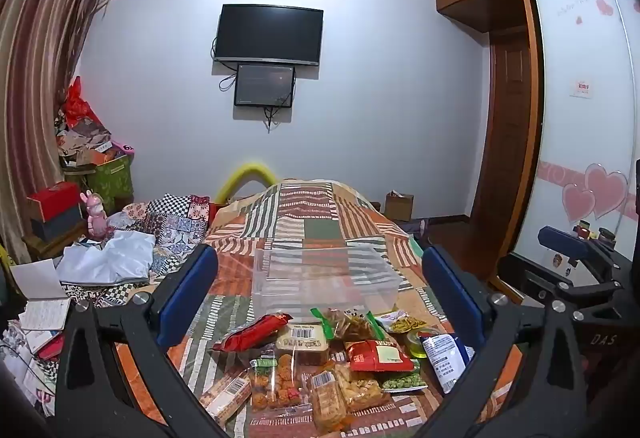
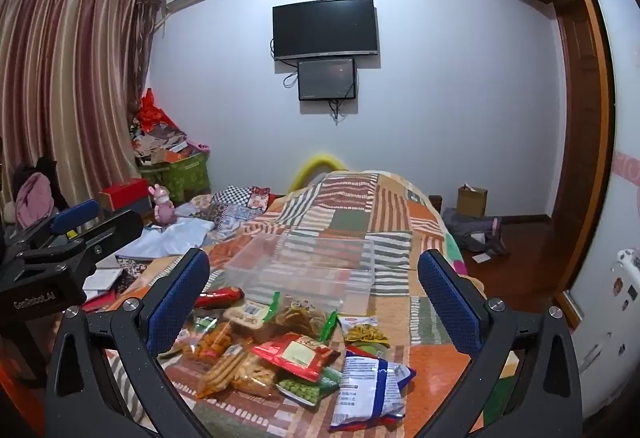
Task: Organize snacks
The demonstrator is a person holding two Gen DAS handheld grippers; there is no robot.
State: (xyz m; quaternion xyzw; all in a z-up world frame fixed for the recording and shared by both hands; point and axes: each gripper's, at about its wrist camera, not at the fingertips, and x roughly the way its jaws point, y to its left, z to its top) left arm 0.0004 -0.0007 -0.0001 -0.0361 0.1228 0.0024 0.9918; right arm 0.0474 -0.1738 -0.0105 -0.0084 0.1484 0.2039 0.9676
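Note:
A heap of snack packets lies on the patchwork bedspread [image 1: 316,205]: a red packet [image 1: 378,356], a blue-and-white bag [image 1: 446,356], a long red pack [image 1: 254,332] and several clear bags of fried snacks. Just beyond the heap stands an empty clear plastic box [image 1: 326,280]. My left gripper [image 1: 320,294] hovers over the heap, open, nothing between its blue pads. My right gripper [image 2: 316,296] is open too, above the same snacks, with the red packet [image 2: 298,354] and the blue-and-white bag [image 2: 368,386] below it and the clear box [image 2: 308,272] ahead. Each gripper shows at the edge of the other's view.
Clothes, a white cloth [image 1: 108,258] and notebooks [image 1: 44,302] clutter the bed's left side, with boxes and a pink toy [image 1: 94,213] behind. A wardrobe [image 1: 580,117] stands on the right. A TV [image 1: 268,33] hangs on the far wall.

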